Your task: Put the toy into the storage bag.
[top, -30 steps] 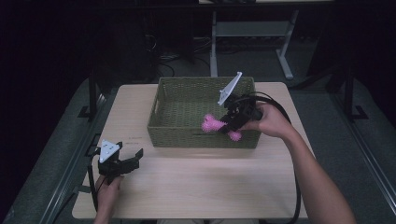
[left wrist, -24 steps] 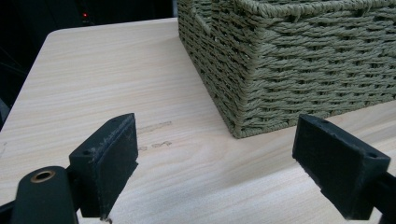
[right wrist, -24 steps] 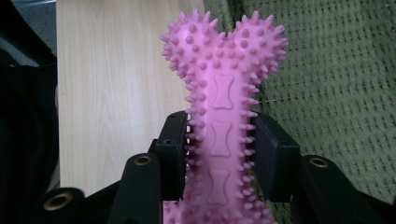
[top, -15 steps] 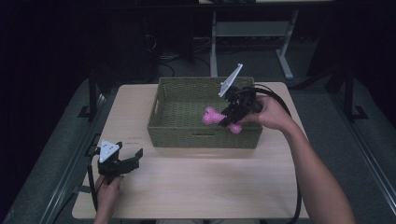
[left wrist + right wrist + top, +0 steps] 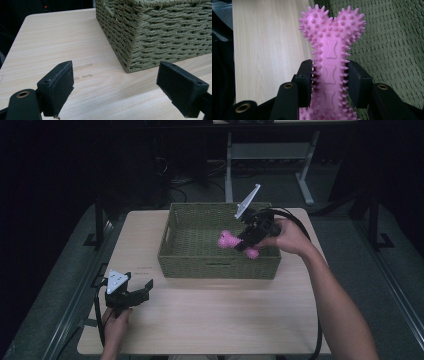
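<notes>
Jaws: right gripper [image 5: 243, 243] clamped on pink bone toy [image 5: 331, 56], left gripper [image 5: 136, 292] wide open, empty.
Toy held over green basket [image 5: 218, 269]; left gripper near table [image 5: 225, 320] corner.

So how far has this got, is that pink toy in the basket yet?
Not yet. The right claw is shut on the pink bone toy, holding it over the woven basket. What's left is letting go. The left claw sits open on the table, idle.

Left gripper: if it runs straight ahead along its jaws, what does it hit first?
Likely the near corner of the olive woven basket. The left gripper, jaws open, points over bare light wooden table toward that corner; exact depth unclear.
</notes>
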